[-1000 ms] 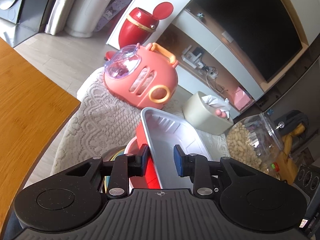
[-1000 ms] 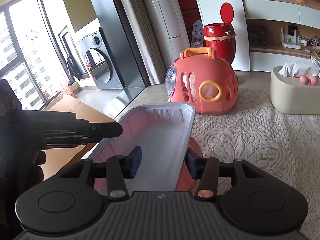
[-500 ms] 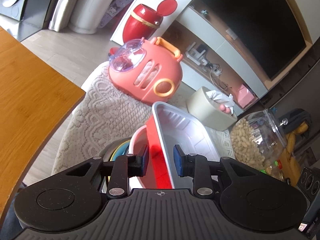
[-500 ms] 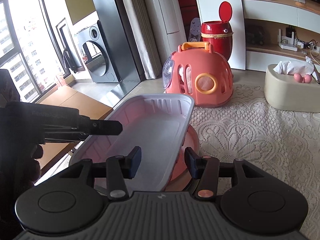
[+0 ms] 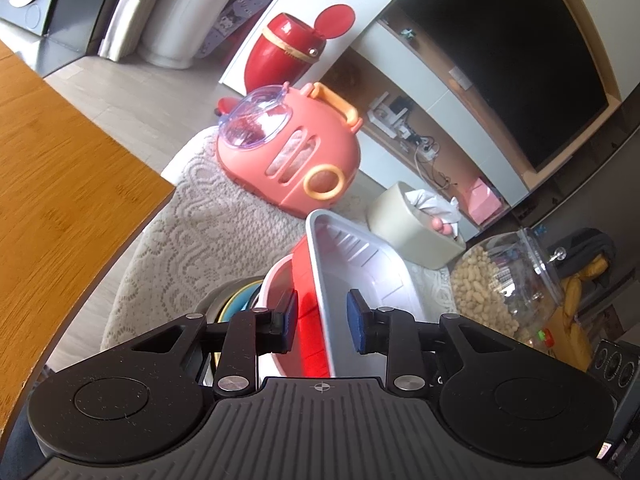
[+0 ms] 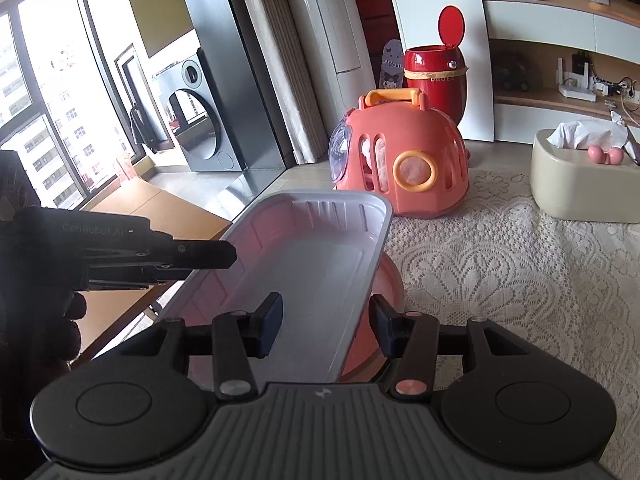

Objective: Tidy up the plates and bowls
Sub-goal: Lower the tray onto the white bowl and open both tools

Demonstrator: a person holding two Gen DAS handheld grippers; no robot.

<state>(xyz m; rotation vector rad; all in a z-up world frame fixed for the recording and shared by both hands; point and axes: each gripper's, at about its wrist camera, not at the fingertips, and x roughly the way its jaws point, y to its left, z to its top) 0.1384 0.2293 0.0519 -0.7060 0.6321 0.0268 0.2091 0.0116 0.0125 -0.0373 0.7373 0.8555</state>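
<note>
Since the earlier frames the white tray [image 6: 312, 280] has sunk slightly toward the stack beneath it and sits lower against the pink carrier [image 6: 404, 168] in the right wrist view; in the left wrist view more of the bowls under it is exposed. Both grippers have kept the same jaw spacing. One lace-covered table [image 6: 500, 280] carries the scene, with one wooden surface [image 5: 60, 184] beside it. Counted on or by the table: one pink carrier, one beige tissue box [image 6: 580, 188], one clear jar of peanuts [image 5: 500, 284], one red bin [image 6: 436, 76] on the floor behind. One white tray, held tilted over the stack, its red underside [image 5: 310, 304] showing in the left wrist view. Beneath it one pink bowl [image 5: 276, 284] is visible, nested in at least two further rims, blue and dark [image 5: 236, 300]; the exact number cannot be told. The left gripper [image 5: 322, 322] straddles the tray's left rim, the right gripper [image 6: 326, 326] its right rim; whether either pair of pads presses on the rim cannot be told. One gloved hand [image 6: 36, 300] holds the left gripper
</note>
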